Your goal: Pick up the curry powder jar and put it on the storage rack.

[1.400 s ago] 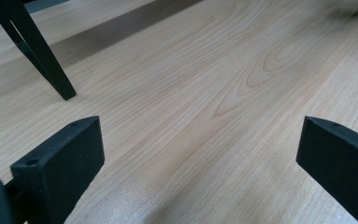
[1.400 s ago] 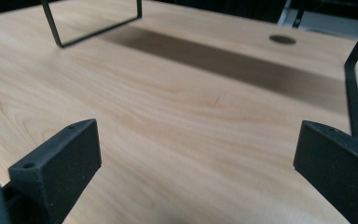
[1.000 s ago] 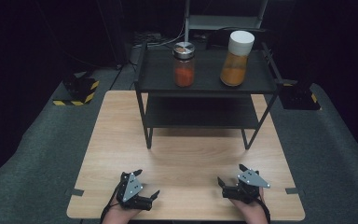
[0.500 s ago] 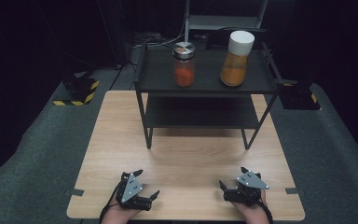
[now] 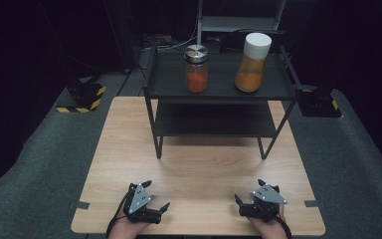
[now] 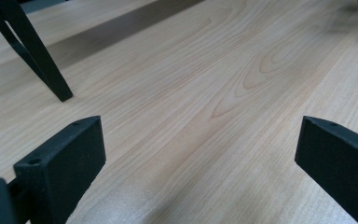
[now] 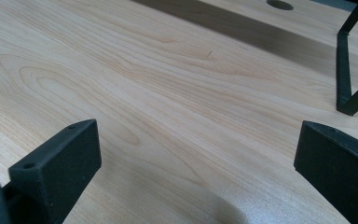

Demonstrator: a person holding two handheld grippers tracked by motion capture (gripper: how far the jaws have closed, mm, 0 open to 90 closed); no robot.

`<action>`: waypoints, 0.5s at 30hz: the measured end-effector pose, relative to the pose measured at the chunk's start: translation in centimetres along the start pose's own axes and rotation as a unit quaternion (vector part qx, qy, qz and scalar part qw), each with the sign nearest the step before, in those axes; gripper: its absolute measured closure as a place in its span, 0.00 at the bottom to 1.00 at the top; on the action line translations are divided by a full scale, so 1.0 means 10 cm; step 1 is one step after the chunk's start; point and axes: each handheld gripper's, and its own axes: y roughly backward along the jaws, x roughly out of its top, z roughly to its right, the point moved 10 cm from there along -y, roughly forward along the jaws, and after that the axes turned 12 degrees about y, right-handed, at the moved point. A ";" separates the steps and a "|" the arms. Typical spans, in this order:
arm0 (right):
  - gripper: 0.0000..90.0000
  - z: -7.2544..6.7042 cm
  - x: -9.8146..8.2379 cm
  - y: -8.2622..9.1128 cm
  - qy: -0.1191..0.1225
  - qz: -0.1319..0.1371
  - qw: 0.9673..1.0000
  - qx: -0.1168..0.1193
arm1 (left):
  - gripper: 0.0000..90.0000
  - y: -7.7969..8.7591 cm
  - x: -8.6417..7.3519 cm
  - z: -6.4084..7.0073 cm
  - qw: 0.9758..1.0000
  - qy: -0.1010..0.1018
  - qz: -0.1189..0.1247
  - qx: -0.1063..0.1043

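**Both grippers low at the worktop's near edge**

Left gripper (image 5: 151,205), fingers just reopened, apart on nothing. Right gripper (image 5: 248,204), fingers wide too. Far off, the red jar (image 5: 196,68) and orange jar (image 5: 251,62) stand atop the shelf (image 5: 219,89).

The table (image 5: 199,164) was pale wood with a smooth, faintly glossy grain. The rack (image 5: 219,94) looked like matt black metal. Both jars (image 5: 197,68) seemed clear glass; the floor (image 5: 35,174) was rough grey carpet.
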 end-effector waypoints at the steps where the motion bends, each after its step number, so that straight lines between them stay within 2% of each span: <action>1: 0.00 0.00 0.00 0.00 0.000 0.001 1.000 0.000 | 0.01 0.00 0.00 0.00 1.000 -0.002 0.000 0.000; 8: 0.00 -0.02 0.00 0.01 0.002 -0.002 1.000 -0.006 | 0.01 0.00 0.00 0.00 1.000 -0.001 0.000 0.001; 15: 0.00 -0.07 0.02 -0.01 0.029 -0.009 1.000 -0.007 | 0.02 0.01 -0.01 0.02 1.000 -0.007 0.001 0.003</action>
